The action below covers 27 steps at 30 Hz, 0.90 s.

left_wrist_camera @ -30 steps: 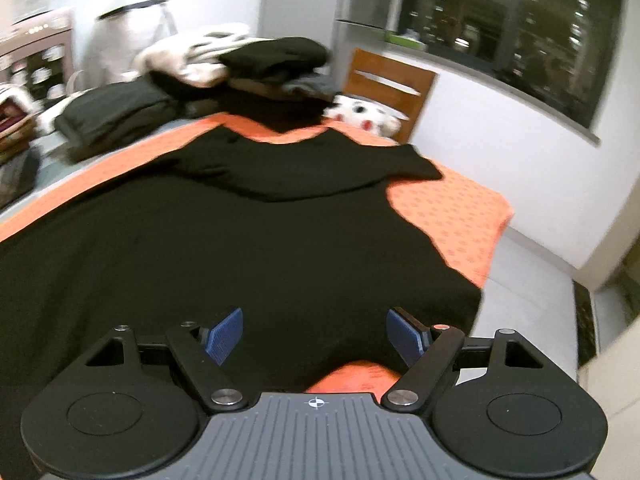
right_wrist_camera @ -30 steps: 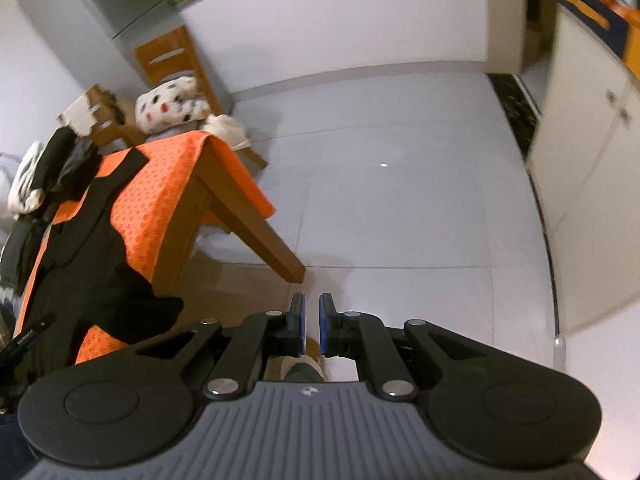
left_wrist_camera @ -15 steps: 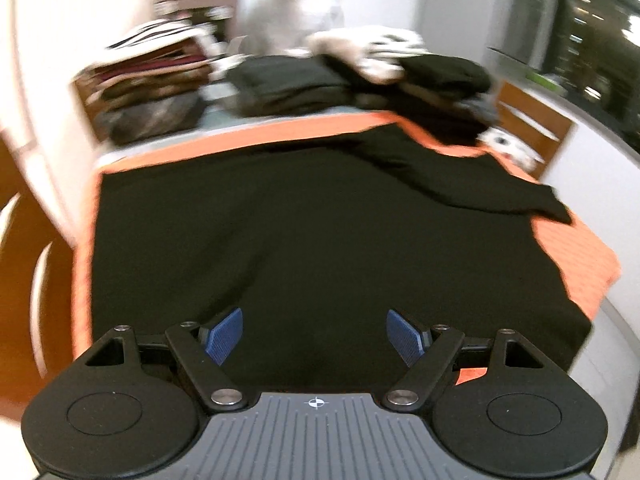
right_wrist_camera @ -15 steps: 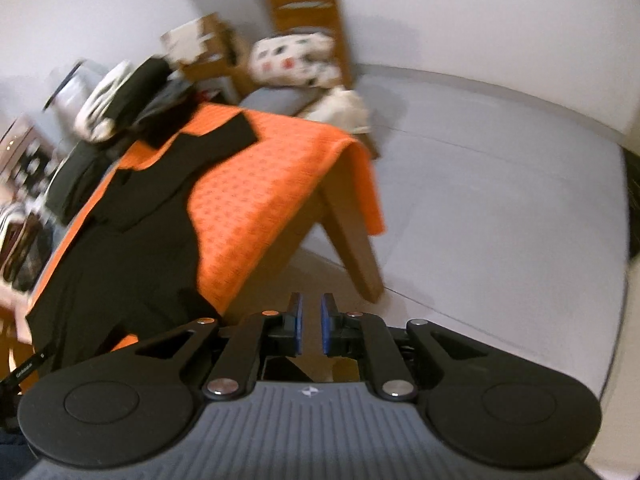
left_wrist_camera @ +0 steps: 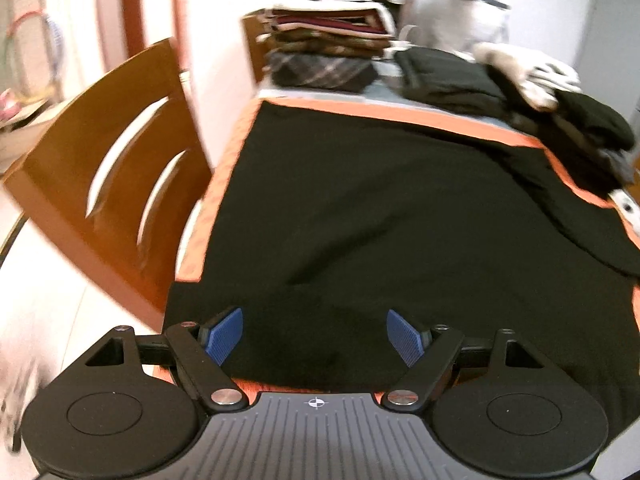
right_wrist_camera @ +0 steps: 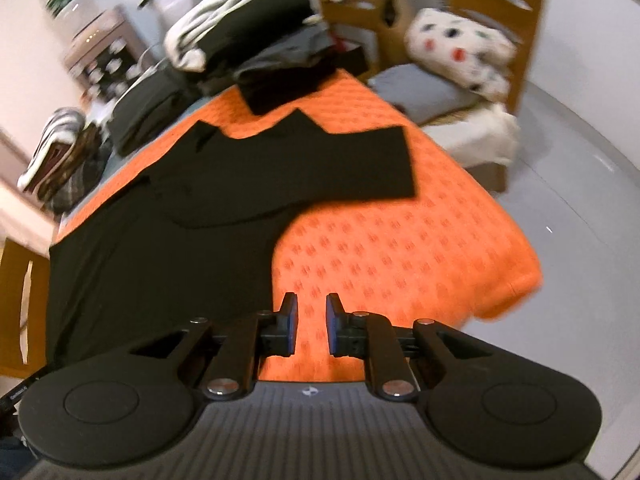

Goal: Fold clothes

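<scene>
A black garment lies spread flat on the table's orange cloth. My left gripper is open wide just above its near hem, with nothing between the blue pads. In the right wrist view the black garment has one sleeve folded across towards the right. My right gripper hovers over bare orange cloth beside the garment's right edge. Its jaws stand a narrow gap apart and hold nothing.
A wooden chair stands close to the table's left side. Folded clothes are stacked at the far end, next to a loose pile of dark and white clothes. Another chair with a spotted cushion stands at the far right.
Both grippers swung left. The left view now takes in the garment's left side and the chair. The right gripper turned from the floor to over the table, and its jaws parted slightly.
</scene>
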Each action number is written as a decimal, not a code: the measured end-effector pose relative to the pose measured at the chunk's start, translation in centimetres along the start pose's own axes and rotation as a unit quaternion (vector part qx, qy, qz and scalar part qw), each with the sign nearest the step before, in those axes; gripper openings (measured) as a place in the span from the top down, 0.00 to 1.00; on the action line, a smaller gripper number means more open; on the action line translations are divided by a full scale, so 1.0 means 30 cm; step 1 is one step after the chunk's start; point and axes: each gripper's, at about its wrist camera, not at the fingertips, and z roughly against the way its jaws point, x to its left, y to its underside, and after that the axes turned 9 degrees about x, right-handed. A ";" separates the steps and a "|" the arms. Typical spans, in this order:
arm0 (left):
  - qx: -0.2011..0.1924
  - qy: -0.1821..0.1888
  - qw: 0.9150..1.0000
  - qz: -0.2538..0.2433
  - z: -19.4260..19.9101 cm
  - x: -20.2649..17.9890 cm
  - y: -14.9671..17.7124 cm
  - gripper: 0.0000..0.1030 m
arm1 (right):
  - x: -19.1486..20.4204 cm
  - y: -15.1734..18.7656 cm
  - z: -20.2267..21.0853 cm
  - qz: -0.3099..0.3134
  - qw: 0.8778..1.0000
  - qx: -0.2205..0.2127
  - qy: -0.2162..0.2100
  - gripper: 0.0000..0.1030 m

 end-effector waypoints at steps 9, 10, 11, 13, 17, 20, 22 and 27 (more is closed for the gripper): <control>-0.025 -0.085 0.984 0.153 0.053 0.036 0.054 0.21 | 0.050 -0.226 -0.175 0.122 0.991 0.055 -0.031 0.76; -0.029 -0.091 0.983 0.157 0.055 0.052 0.056 0.21 | 0.061 -0.236 -0.192 0.138 0.988 0.063 -0.035 0.75; -0.032 -0.096 0.982 0.161 0.057 0.067 0.057 0.21 | 0.074 -0.238 -0.208 0.153 0.985 0.072 -0.042 0.74; -0.039 -0.106 0.979 0.170 0.060 0.098 0.061 0.21 | 0.100 -0.223 -0.242 0.179 0.978 0.094 -0.053 0.69; -0.033 -0.097 0.982 0.158 0.045 0.163 0.067 0.21 | 0.143 -0.147 -0.304 0.201 0.969 0.133 -0.062 0.63; -0.032 -0.079 0.986 0.142 0.044 0.196 0.074 0.21 | 0.149 -0.070 -0.326 0.174 0.973 0.137 -0.065 0.58; -0.032 -0.065 0.989 0.131 0.045 0.216 0.077 0.21 | 0.146 -0.019 -0.336 0.144 0.978 0.134 -0.067 0.53; -0.028 -0.040 0.992 0.117 0.025 0.253 0.075 0.22 | 0.142 0.078 -0.362 0.069 0.988 0.117 -0.074 0.53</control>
